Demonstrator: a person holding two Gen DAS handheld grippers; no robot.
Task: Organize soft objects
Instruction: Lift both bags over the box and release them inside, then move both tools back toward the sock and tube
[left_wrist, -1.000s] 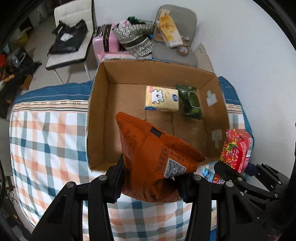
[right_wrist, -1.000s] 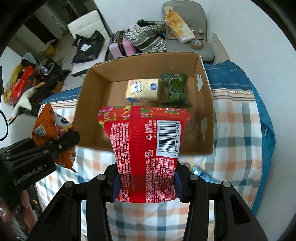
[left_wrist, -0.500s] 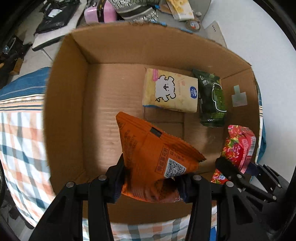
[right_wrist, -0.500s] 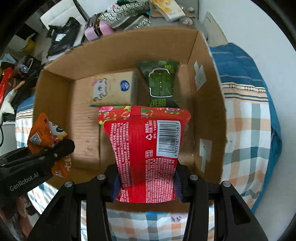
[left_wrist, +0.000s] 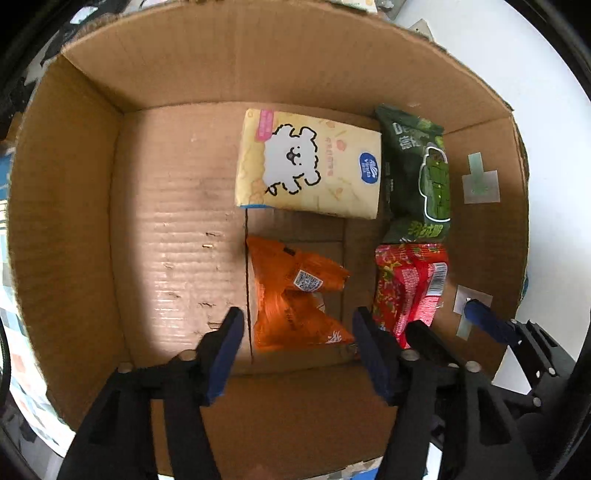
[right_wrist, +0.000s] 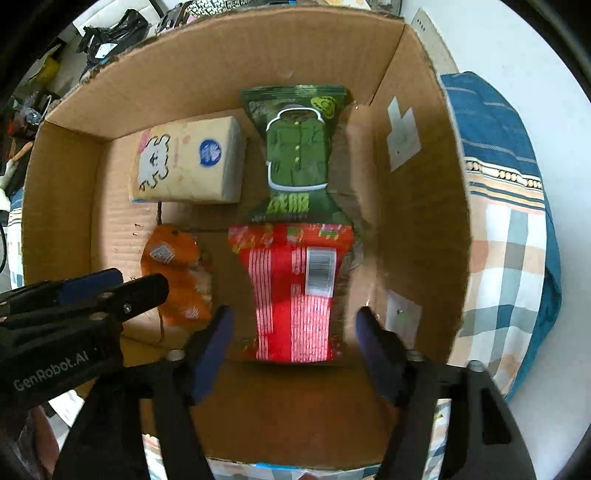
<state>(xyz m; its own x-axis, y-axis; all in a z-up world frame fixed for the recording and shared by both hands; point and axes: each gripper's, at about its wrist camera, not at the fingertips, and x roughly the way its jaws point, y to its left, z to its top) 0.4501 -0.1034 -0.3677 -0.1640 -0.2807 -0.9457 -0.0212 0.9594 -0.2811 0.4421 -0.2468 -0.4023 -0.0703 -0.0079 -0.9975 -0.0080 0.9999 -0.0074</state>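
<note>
**Left wrist view: both snack bags are down in the box, both grippers spread wide**

The left gripper (left_wrist: 297, 321) has its fingers apart and nothing between them. The orange packet (left_wrist: 295, 295) lies flat on the floor of the cardboard box (left_wrist: 66, 206), just ahead of the fingertips and lined up with the gap, not touching either pad as far as I can see. The red packet (left_wrist: 410, 284) sits to its right, close to the box's right wall, with a strip of bare cardboard between the two.

From the right wrist camera it's the same deal: the right gripper (right_wrist: 293, 325) is spread open around the near end of the red packet (right_wrist: 295, 291), fingers standing clear on both sides. That frame is a bit blurred, so I can't tell if the pads brush the wrapper. The green packet (right_wrist: 299, 155) lies right behind the red one, ends touching or slightly overlapping, and the yellow tissue pack (right_wrist: 188, 162) sits left of the green one, behind the orange packet (right_wrist: 177, 273).

Room-wise, the whole left half of the box floor is bare. The right side is tight, with red and green running along the wall. The box sits on a plaid cloth (right_wrist: 506, 266).
</note>
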